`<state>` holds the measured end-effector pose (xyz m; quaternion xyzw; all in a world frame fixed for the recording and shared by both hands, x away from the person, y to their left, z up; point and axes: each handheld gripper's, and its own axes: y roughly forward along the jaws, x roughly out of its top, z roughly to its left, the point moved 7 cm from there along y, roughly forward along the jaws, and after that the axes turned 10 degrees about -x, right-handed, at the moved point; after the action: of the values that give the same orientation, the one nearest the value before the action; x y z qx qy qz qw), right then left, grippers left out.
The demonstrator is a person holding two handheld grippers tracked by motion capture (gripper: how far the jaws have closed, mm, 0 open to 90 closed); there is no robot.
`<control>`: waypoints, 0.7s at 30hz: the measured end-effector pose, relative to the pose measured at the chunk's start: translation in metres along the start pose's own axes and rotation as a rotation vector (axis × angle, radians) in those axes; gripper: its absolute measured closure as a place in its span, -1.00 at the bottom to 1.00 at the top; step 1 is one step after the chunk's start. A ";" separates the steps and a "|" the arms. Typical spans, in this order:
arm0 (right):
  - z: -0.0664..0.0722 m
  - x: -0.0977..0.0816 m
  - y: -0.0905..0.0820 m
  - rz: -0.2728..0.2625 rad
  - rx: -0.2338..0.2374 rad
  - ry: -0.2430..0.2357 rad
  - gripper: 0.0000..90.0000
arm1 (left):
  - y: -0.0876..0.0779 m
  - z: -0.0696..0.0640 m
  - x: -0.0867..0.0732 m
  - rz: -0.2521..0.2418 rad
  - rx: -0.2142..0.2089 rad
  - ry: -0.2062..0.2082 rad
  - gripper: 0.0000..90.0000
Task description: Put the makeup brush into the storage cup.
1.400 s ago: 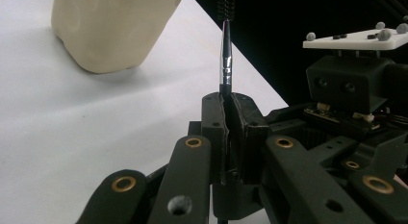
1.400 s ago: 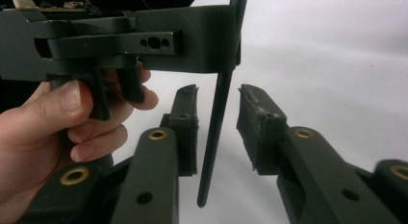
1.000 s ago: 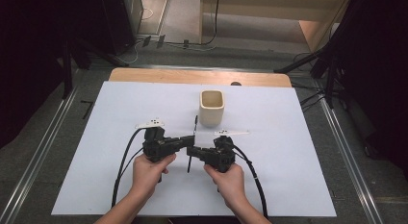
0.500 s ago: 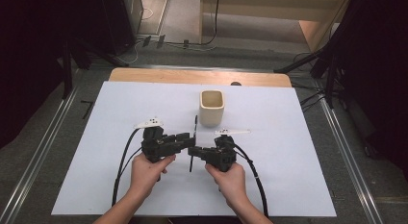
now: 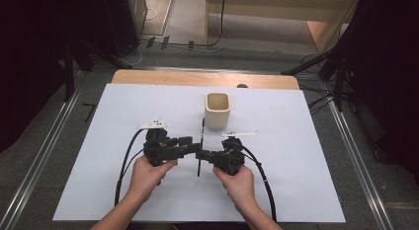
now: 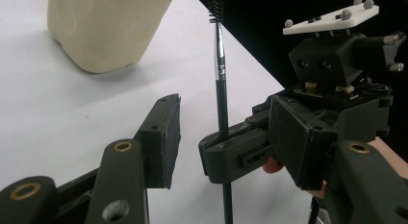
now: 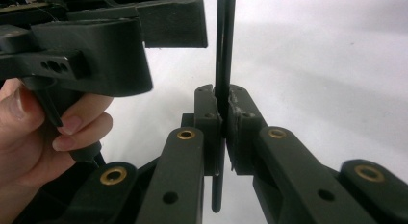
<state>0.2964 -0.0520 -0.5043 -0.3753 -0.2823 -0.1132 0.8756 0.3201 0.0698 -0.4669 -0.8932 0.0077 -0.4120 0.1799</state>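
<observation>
2 grippers meet mid-table: the thin black brush [image 5: 199, 150] is clamped by the right gripper [image 5: 203, 154]; the left gripper [image 5: 193, 142], just opened, stands released beside it. A cream cup [image 5: 218, 110] stands just beyond.

R gripper [image 7: 223, 132] jaws clamped on thin black brush handle [image 7: 224, 51], handle running 12 to 6 o'clock. L gripper [image 7: 96, 56] at 10 o'clock, hand [image 7: 33, 137] at 8. White table [image 7: 327, 65] behind.
</observation>
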 end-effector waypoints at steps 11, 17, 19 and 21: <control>-0.004 0.001 -0.001 0.006 -0.011 -0.013 0.91 | -0.006 0.002 0.000 0.038 0.009 0.000 0.01; -0.007 0.002 -0.004 0.006 -0.019 -0.015 0.91 | -0.007 0.003 -0.001 0.058 0.039 0.001 0.01; -0.008 0.003 -0.005 0.007 -0.021 -0.019 0.91 | -0.008 0.002 -0.001 0.065 0.028 0.002 0.01; -0.009 0.003 -0.006 0.006 -0.022 -0.015 0.91 | -0.008 0.003 -0.002 0.069 0.047 0.011 0.01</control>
<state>0.3000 -0.0627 -0.5039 -0.3866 -0.2866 -0.1107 0.8696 0.3202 0.0788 -0.4672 -0.8858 0.0297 -0.4103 0.2149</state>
